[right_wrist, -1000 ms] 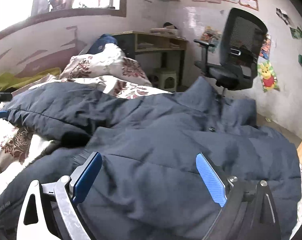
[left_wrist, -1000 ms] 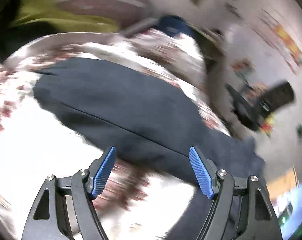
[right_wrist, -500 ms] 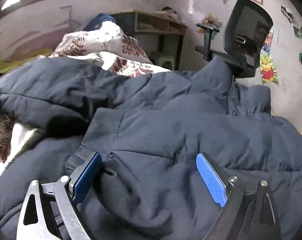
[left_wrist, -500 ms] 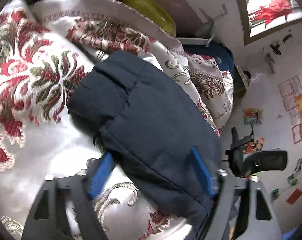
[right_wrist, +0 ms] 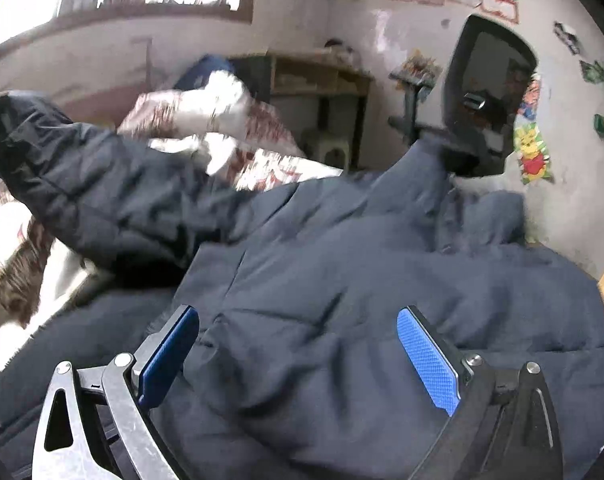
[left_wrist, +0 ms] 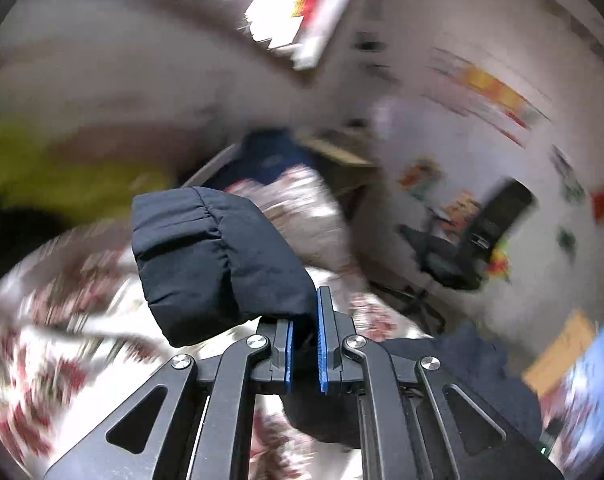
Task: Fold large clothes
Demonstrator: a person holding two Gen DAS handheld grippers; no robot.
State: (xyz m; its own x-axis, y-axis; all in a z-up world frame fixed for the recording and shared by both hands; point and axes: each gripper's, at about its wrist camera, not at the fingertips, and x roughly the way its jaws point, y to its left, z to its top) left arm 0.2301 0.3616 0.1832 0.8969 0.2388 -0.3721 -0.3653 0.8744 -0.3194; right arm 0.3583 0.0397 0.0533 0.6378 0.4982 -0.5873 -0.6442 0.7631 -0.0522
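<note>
The navy padded jacket [right_wrist: 362, 300] is spread over the floral quilt [right_wrist: 270, 168] of the bed. Its sleeve [left_wrist: 218, 256] is pinched near the cuff by the left tongs [left_wrist: 304, 344], whose blue pads are closed on a thin fold of fabric and hold the cuff raised off the quilt. The right tongs [right_wrist: 298, 356] stand wide open over the jacket's body, with nothing pressed between the pads.

A slip is judged the main risk: only a narrow fold of slick padded cloth is caught, and the hanging weight of the sleeve could pull it free. If the body is not pinned by the right tongs, the whole jacket could be dragged along with the sleeve and the fold spoiled.

In the left wrist view, the grip itself and the elasticated cuff at 10 o'clock of the pads are shown, but the jacket's body is barely seen. In the right wrist view, the lifted sleeve is seen stretching toward 10 o'clock, with the collar and an office chair [right_wrist: 490, 92] at 1 o'clock; the left tongs are not seen there.
</note>
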